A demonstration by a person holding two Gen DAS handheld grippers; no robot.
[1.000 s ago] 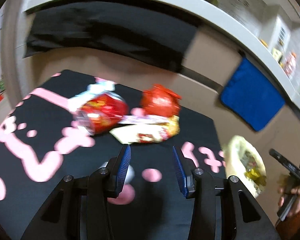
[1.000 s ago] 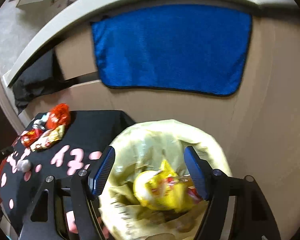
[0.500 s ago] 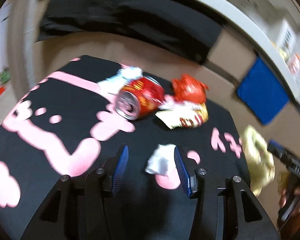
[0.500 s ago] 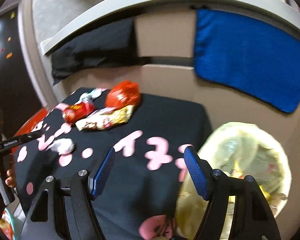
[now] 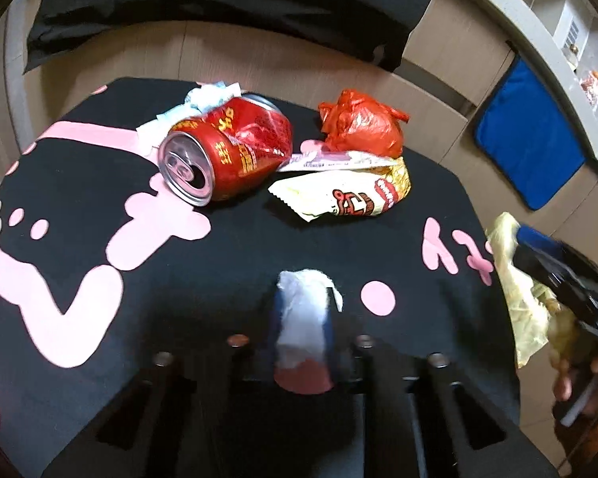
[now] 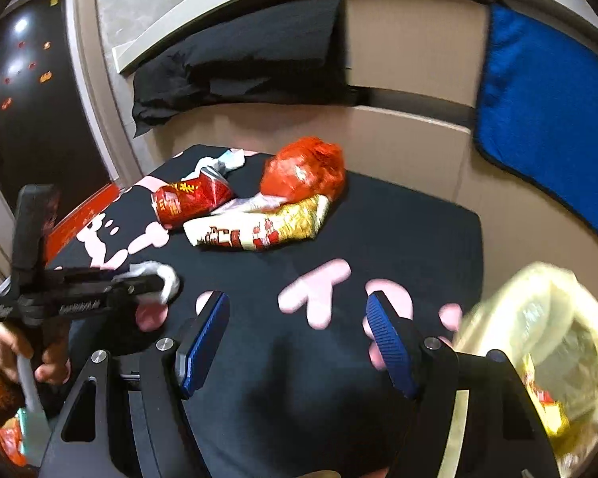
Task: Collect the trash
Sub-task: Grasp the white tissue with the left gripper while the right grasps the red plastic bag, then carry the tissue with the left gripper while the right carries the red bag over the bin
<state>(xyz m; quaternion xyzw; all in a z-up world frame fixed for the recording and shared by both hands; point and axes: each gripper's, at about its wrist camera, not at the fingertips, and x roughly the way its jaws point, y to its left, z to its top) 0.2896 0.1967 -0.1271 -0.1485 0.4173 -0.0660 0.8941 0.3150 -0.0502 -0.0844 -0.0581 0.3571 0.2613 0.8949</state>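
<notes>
Our left gripper [image 5: 303,318] pinches the crumpled white tissue wad [image 5: 303,310] near the black pink-patterned tabletop's [image 5: 79,239] front edge; we should lift it cleanly, then carry it to the yellow-lined trash bin [image 6: 546,318] off the right edge. Our right gripper [image 6: 295,338] hovers, jaws spread.

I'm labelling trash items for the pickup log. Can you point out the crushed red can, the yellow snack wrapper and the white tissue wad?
crushed red can [image 5: 235,155]: left wrist view, on its dented red side.
yellow snack wrapper [image 5: 347,195]: left wrist view, on its printed face.
white tissue wad [image 5: 303,310]: left wrist view, on its crumpled middle, pinched in the left gripper [image 5: 303,318].
</notes>
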